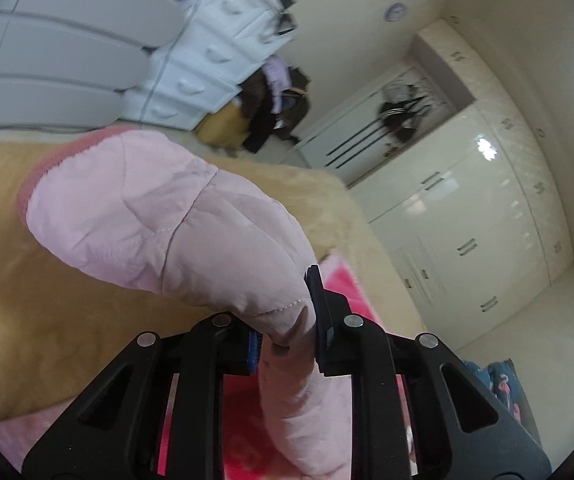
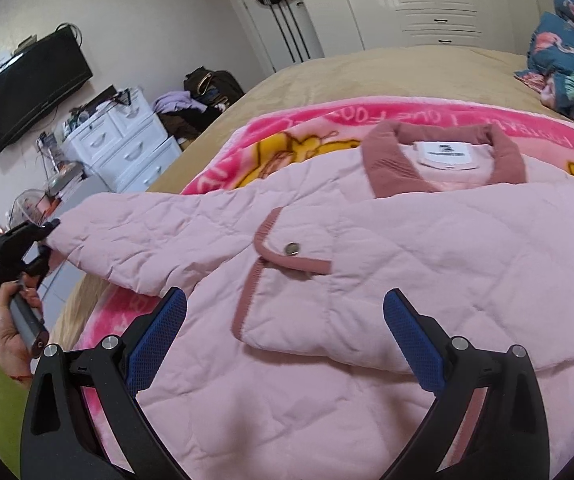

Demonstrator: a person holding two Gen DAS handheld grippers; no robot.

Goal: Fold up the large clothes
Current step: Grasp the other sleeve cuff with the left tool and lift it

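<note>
Sleeve fold in hand. Left gripper (image 1: 287,336) pinches the sleeve (image 2: 135,240) of the pale pink quilted jacket (image 2: 367,280), held out left off the bed (image 2: 407,64). Right gripper (image 2: 285,344) spread above jacket front. Next, likely: carry sleeve right across the chest.

Black tongs (image 2: 285,344) — blue pads (image 2: 159,340)

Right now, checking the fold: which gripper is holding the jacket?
The left gripper: its jaws pinch the pink jacket's sleeve. The right gripper hovers open over the jacket's front.
</note>
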